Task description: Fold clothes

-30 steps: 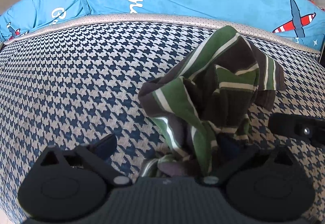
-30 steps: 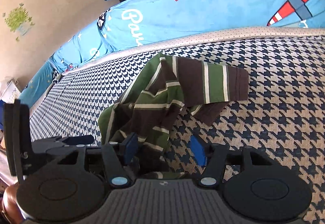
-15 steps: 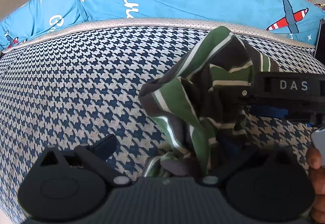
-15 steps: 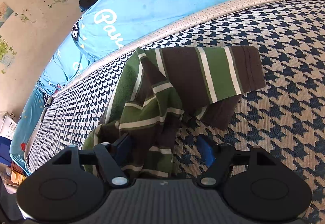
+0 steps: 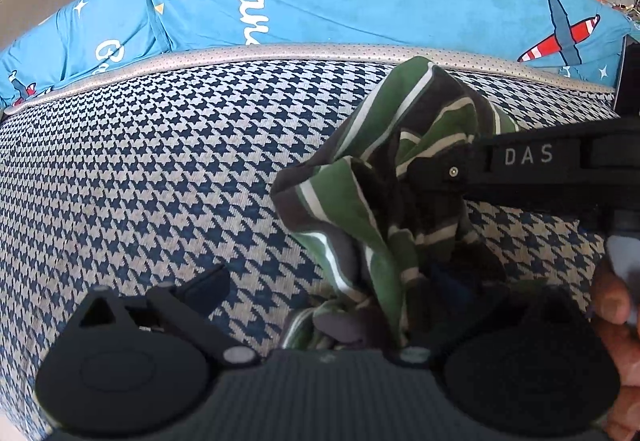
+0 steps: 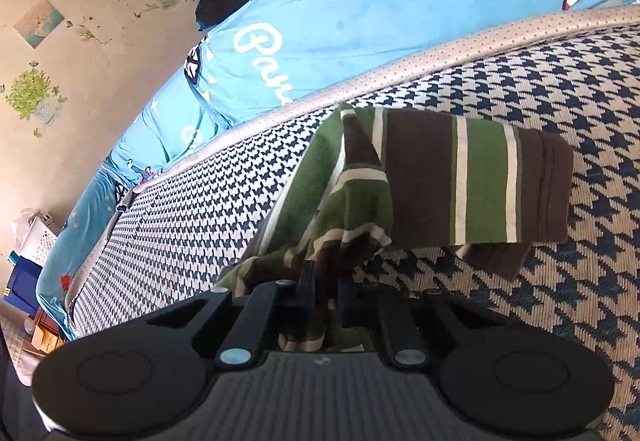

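Right wrist view, largest item first: the mattress [image 6: 520, 321], covered in navy-and-cream houndstooth weave, carries everything we list here; its pale piped edge runs along the far side.

Next, the blue bedding [image 6: 380, 21], printed with planes and white lettering, piled behind that edge. It plays no part in the fold.

Next, the striped garment [image 6: 460, 181], green, brown and cream, lying crumpled near the middle of the mattress. One sleeve lies flat and spread toward the right; the body is bunched and partly lifted. We judge it light, soft and limp, a knit that drapes, clings to the rough cover and keeps no shape of its own. It needs a hold at a hem, cuff or shoulder seam, where the cloth is doubled and less likely to slip; a pinch in mid-panel would only gather a wad.

Next, the right gripper [image 6: 324, 293], fingers drawn together and clamped on a bunched fold of the garment's near edge.

Last, the left gripper [image 5: 332, 305], seen in the left wrist view. One finger [image 5: 204, 285] stands clear over bare mattress; the other is buried under cloth, so we cannot tell whether it grips.
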Demonstrator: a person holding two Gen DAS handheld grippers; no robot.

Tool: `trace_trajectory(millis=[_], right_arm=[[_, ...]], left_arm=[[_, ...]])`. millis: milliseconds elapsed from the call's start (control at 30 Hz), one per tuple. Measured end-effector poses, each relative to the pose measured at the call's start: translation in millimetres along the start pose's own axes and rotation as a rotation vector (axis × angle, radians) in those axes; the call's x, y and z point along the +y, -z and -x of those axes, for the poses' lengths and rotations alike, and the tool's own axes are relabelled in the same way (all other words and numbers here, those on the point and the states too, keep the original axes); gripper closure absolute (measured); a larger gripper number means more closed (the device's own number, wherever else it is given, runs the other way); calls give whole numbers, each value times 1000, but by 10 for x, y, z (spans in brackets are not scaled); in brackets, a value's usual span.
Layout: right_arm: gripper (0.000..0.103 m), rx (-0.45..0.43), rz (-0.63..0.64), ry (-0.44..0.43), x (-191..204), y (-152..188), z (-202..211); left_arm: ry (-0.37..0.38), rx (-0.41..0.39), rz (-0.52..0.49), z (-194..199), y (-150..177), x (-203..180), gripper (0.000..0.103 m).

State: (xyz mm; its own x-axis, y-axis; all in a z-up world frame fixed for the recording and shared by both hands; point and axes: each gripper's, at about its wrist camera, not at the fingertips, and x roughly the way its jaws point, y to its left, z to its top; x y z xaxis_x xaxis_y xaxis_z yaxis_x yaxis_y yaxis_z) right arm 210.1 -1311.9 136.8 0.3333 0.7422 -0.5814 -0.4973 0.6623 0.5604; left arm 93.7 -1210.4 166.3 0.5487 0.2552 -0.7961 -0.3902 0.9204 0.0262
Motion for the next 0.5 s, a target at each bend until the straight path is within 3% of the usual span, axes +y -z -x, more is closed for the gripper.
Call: trace_trajectory(millis=[200, 500], right_arm=[[93, -86, -19, 0, 6, -108, 198], [93, -210, -80, 29, -195, -261, 620]], left_arm=[[22, -30, -17, 54, -65, 24, 0], [81, -42, -56, 136, -139, -267, 0]])
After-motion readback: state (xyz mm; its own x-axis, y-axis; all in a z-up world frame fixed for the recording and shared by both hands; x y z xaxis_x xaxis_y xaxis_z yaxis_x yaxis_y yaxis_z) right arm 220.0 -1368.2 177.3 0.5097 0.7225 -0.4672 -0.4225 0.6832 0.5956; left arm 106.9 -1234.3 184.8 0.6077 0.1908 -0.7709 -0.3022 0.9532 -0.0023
